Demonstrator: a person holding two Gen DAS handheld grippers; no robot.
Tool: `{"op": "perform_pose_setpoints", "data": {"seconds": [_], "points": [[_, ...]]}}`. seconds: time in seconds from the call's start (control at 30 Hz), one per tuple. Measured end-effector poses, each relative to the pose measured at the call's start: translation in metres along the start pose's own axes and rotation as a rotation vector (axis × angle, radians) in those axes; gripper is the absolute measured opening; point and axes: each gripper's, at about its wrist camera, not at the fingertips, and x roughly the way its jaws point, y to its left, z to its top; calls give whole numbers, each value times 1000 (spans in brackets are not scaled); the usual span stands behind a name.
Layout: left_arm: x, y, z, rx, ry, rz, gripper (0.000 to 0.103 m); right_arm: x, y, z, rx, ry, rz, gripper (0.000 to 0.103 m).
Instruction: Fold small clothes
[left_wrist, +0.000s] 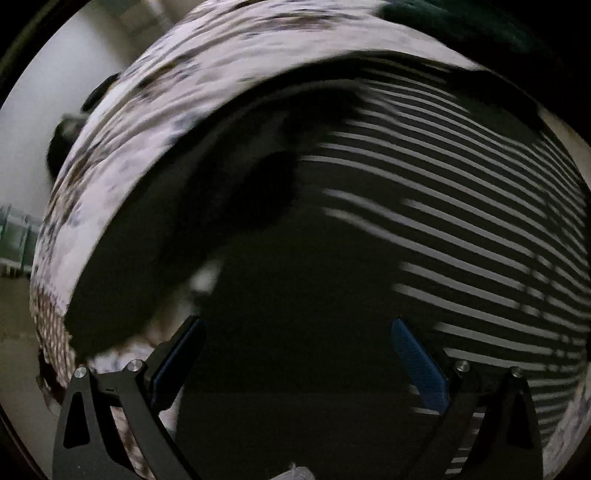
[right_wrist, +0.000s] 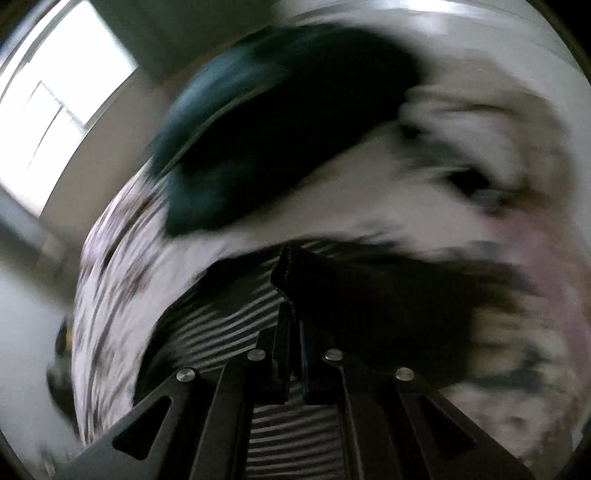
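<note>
The dark garment with thin white stripes (left_wrist: 461, 221) is looking soft, light and limp, likely sagging and slipping wherever it is unsupported, so a hem or corner edge is probably the best place to pinch. It is lying spread over a white floral-patterned bed cover (left_wrist: 155, 110), filling most of the left wrist view. The left tool (left_wrist: 297, 354) is hovering just above the plain dark part of the fabric, blue-padded fingers (left_wrist: 421, 365) spread apart, gripping nothing. The right tool (right_wrist: 291, 314) is clenched, pinching a dark raw edge of the same garment (right_wrist: 284, 273), stripes showing beneath and left of it. Beyond, a blurred dark teal cloth (right_wrist: 229, 147) is sitting on the cover. Motion blur is hiding finer detail.
</note>
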Motion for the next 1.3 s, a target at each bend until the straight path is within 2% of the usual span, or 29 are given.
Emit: {"op": "perform_pose_setpoints", "data": {"seconds": [0.07,0.2,0.3,0.37,0.43,0.47,0.5,0.57,0.63,0.73,0.83,0.93,0.97,1.03,1.07,1.1,1.13,1.2,1.3], "points": [[8,29,3,-26,0,22,103,55,70,-22,-101,78,23,4],[24,78,8,-70,9,54,103,146,171,-84,-270,188,9,4],[33,99,13,-78,10,66,103,191,201,-128,-366,273,-20,4],[37,107,20,-75,12,62,103,224,200,-143,-358,386,-25,6],[32,111,23,-78,8,46,103,237,181,-149,-268,494,61,11],[29,112,28,-77,-1,29,103,234,173,-147,-227,514,100,29],[25,110,32,-75,-10,15,103,223,157,-142,-171,513,146,49],[18,102,40,-55,-38,-14,103,184,116,-130,-86,434,166,59],[15,89,52,-24,-64,-35,103,144,66,-121,-34,359,90,63],[21,62,76,-6,-71,-107,103,103,-7,-118,42,300,-82,63],[31,25,100,33,-74,-147,103,86,-73,-123,137,299,-186,63],[51,-12,116,101,-25,-165,102,78,-128,-125,236,299,-243,63],[64,-28,120,134,21,-156,97,76,-142,-128,263,292,-255,63],[73,-44,123,168,34,-146,94,73,-158,-133,292,278,-282,63],[72,-55,124,211,-18,-116,78,75,-159,-134,295,271,-285,63],[70,-59,123,241,-56,-107,30,76,-159,-135,294,263,-290,63],[65,-65,121,287,-98,-117,0,76,-162,-137,294,259,-296,63],[55,-60,120,285,-144,-128,2,82,-156,-138,296,260,-299,63],[37,-35,130,209,-192,-181,2,94,-152,-134,291,266,-307,63]]}}
